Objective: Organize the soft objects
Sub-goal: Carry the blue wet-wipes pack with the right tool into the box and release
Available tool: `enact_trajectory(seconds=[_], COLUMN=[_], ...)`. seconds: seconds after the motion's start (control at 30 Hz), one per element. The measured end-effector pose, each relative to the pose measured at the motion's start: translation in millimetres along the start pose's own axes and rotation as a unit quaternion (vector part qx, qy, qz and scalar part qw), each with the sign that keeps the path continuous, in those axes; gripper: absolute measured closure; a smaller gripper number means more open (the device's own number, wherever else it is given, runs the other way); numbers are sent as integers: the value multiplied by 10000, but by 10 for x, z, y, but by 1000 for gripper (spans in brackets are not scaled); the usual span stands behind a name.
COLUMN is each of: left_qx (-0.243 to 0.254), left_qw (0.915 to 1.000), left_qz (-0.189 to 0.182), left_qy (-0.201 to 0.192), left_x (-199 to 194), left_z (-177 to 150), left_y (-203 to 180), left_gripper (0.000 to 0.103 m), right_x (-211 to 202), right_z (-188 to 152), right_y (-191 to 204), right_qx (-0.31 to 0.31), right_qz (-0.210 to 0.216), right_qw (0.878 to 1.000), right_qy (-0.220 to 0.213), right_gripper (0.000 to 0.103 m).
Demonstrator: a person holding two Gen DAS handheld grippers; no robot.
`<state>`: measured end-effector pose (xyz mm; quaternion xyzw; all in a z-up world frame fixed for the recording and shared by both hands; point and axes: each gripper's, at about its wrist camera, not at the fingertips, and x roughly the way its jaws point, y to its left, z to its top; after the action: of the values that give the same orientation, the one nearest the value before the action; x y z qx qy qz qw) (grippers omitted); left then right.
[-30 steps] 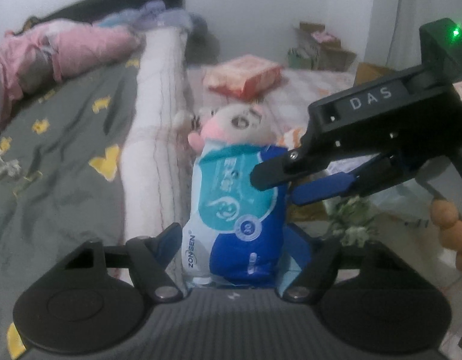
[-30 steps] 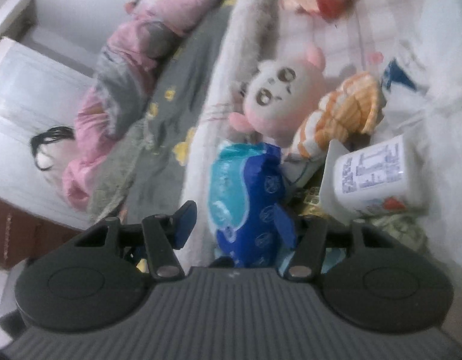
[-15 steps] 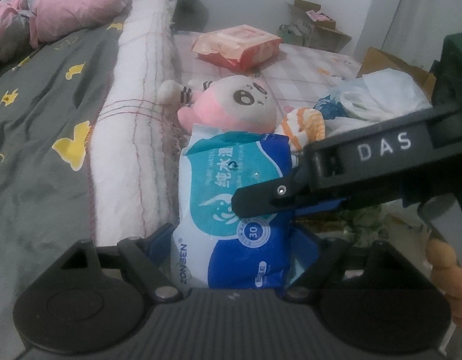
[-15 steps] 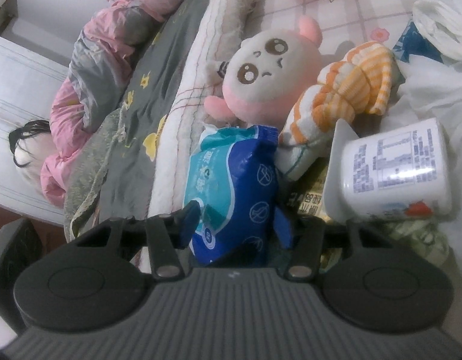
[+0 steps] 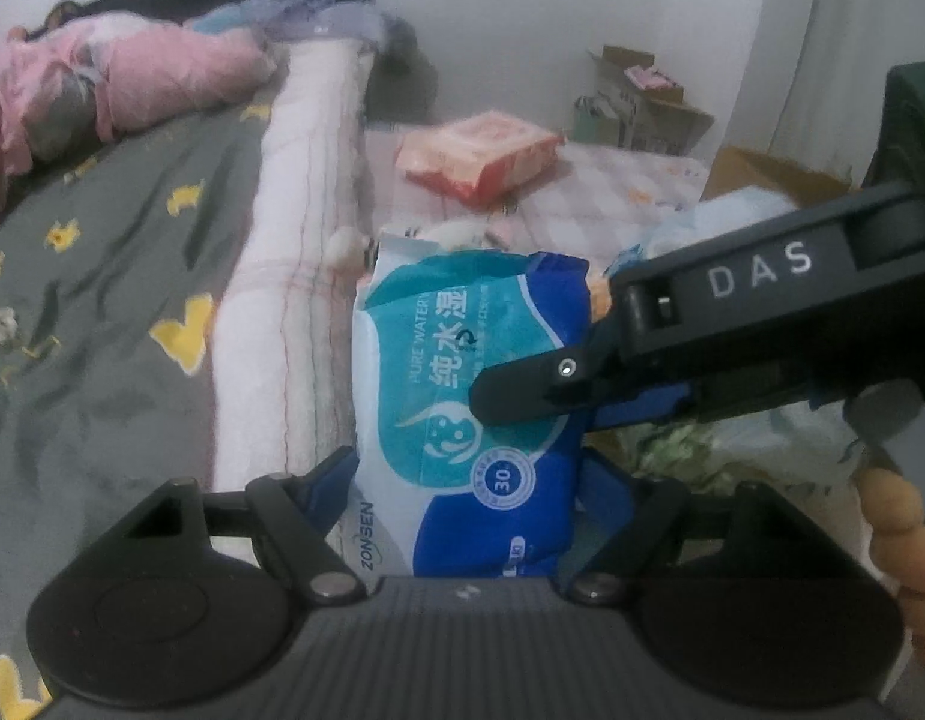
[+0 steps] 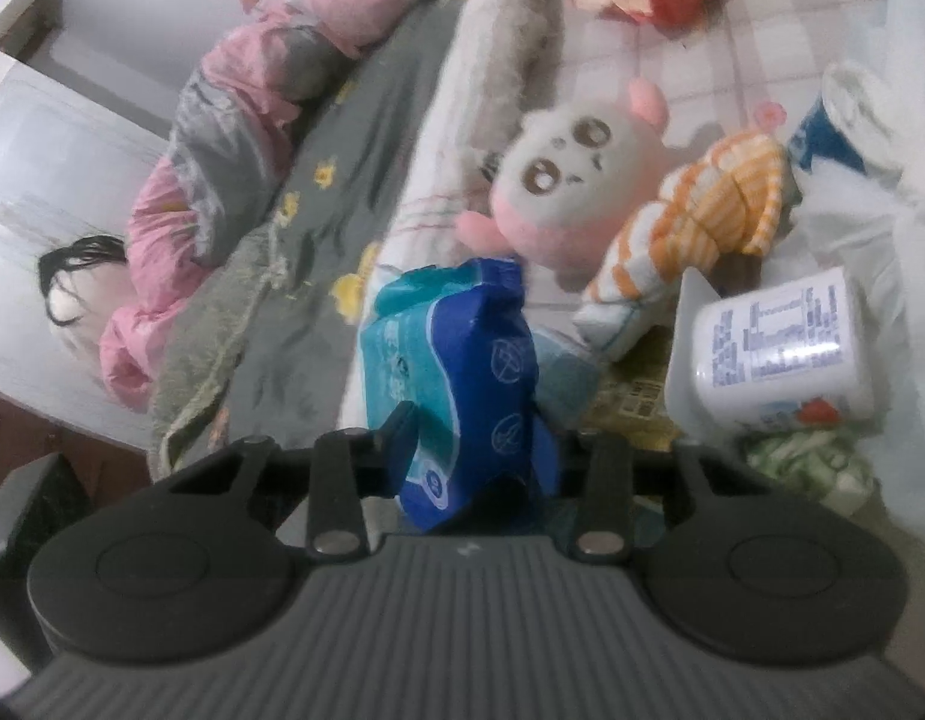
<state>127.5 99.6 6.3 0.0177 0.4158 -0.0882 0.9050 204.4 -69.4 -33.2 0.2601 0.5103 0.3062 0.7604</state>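
Evidently the step in hand was a two-handed lift, or a hand-over, of the blue pack of wet wipes (image 5: pixel 468 414). The pack stood on end above the bed (image 5: pixel 114 276), raised off the heap of soft things beneath it, its lower end wedged between the blue pads of the left gripper (image 5: pixel 462 498). Those pads stood wide and pressed against both sides of the pack, though the jaws were drawing in a touch. The right gripper (image 6: pixel 471 450) had come in from the side, and its fingers were closing on the pack's narrow edge, creasing the wrapper; I judged them to be already pinching it.

Behind the pack lay the pink-and-white plush toy (image 6: pixel 567 192), an orange striped cloth (image 6: pixel 702 210) just beside it, and a white plastic tub (image 6: pixel 774 354) on its side near the right gripper. An orange packet (image 5: pixel 480 162) sat farther up the checked sheet, well apart from the rest, and a pink quilt (image 5: pixel 120 84) was bunched at the head of the bed.

To my eye the tidying was only begun, since the toys were untouched. The next move called for one gripper to let go once the other had a sure hold, then carrying the pack to wherever the soft things were meant to go. A soft, slippery wrapper could slide out of a shallow pinch.
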Motion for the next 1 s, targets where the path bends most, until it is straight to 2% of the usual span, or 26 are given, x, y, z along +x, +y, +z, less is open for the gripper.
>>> enact_trajectory(seconds=[0.3, 0.53, 0.7, 0.83, 1.0], left_qx=[96, 296, 575, 877, 1134], left_qw=[9979, 9944, 9909, 9851, 9786], left_qz=[144, 39, -378, -825, -1403], left_qy=[-627, -1018, -1158, -1230, -989], left_x=[-517, -729, -708, -600, -285], left_z=[213, 437, 661, 814, 971], left_y=[-299, -743, -1259, -1782, -2446], left_gripper=[24, 24, 24, 24, 24], right_x=[-563, -1179, -1731, -2275, -2849], right_z=[11, 55, 81, 92, 97], right_y=[235, 208, -33, -358, -922], right_qx=[-263, -332, -208, -57, 253], right_qz=[319, 553, 448, 181, -198], right_qw=[9982, 9939, 9905, 9861, 9803], right_qy=[-435, -896, -1282, -1649, -1950], right_gripper=[66, 67, 67, 67, 67])
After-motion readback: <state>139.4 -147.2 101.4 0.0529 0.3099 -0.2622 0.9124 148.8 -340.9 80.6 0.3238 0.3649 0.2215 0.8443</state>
